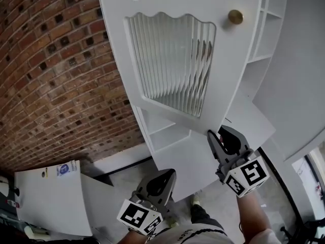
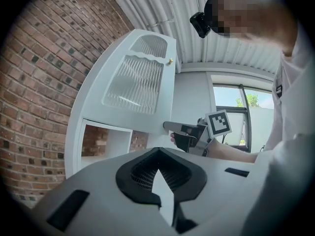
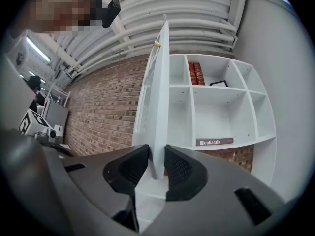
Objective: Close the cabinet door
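Glass (image 1: 172,60) makes the open door (image 1: 118,39) fragile but rigid, likely light-swinging; your right tongs (image 3: 157,157) pinch its free edge, a sound hold; left tongs (image 2: 158,154) closed, empty.

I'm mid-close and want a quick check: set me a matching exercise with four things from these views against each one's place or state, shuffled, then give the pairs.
Things:
1. right tool
2. left tool
3. brass knob
4. red books

Place or state:
A. shut, holding nothing
B. upright in an upper compartment of the cabinet
C. jaws on the lower corner of the cabinet door
D. on the door's face, near its free edge

Pairs: 1-C, 2-A, 3-D, 4-B
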Available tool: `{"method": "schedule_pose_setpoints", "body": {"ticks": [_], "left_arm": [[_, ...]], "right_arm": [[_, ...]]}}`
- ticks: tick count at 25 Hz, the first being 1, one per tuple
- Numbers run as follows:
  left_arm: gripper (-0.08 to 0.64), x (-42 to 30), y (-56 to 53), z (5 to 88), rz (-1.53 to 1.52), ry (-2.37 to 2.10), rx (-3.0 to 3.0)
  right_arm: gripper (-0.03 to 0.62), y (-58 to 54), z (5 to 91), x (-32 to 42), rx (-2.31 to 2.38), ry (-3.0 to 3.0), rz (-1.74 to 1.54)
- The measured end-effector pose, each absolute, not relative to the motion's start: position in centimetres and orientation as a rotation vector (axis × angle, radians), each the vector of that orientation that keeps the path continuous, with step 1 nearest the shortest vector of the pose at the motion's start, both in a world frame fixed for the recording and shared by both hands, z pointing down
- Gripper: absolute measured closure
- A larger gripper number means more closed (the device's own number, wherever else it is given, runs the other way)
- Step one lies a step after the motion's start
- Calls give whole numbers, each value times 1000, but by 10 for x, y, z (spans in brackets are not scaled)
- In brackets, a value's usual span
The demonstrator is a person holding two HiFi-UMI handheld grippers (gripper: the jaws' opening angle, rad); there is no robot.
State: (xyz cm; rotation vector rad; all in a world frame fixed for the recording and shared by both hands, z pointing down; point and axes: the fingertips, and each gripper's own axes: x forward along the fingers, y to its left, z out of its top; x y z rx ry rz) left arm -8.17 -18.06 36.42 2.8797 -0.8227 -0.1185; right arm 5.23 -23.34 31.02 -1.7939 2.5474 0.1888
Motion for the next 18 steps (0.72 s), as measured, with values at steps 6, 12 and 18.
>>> {"method": "schedule_pose_setpoints", "body": {"ticks": [6,12,18], "left_arm": [[549,-47,-206,363,-86,-875,2870],[549,-18,-236,360,-70,-960,2841],[549,3,-262,357,-87,-1057,2810]], "right_arm": [[494,-274,308,91,-1693,2599,173],[483,-316,304,114,-1566,2673,165],[476,-346,304,122,-1452,2726,167]]}}
